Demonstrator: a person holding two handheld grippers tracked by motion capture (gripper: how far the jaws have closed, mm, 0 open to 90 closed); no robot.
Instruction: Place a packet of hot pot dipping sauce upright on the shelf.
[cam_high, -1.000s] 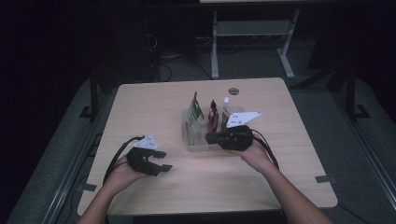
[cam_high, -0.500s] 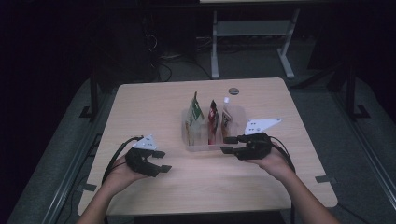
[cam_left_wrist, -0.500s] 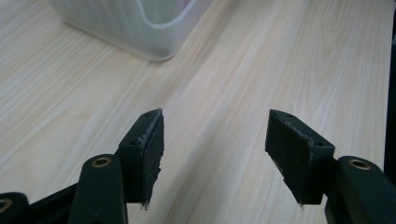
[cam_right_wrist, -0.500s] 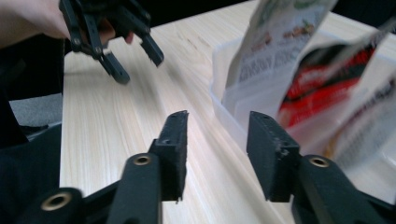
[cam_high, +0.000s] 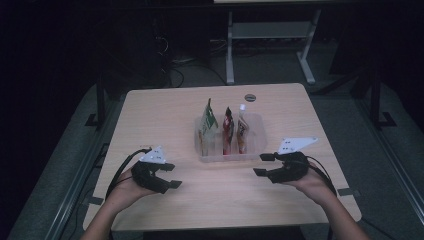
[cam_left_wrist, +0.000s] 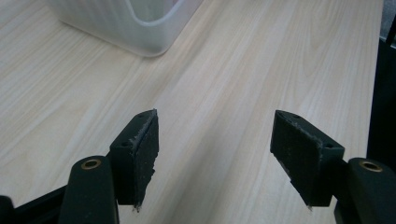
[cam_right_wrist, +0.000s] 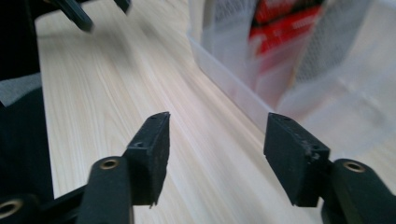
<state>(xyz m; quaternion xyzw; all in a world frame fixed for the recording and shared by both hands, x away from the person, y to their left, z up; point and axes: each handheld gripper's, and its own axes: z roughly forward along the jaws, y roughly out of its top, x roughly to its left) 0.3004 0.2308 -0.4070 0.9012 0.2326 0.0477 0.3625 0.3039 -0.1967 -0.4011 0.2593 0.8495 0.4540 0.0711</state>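
Here, ribbed translucent plastic bin (cam_high: 230, 150) holds three seemingly glossy pouches (cam_high: 228, 130).

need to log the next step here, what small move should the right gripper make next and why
Probably ease the right gripper back to rest on the table. Its jaws have just been opening with nothing between them, and it sits apart from the clear bin, where three pouches stand upright. The left gripper also hangs open and empty, so the placing looks done.

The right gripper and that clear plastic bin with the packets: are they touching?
Apart. In the high view bare tabletop shows between the right gripper and the clear bin; in the right gripper view its open jaws have only wood between them.
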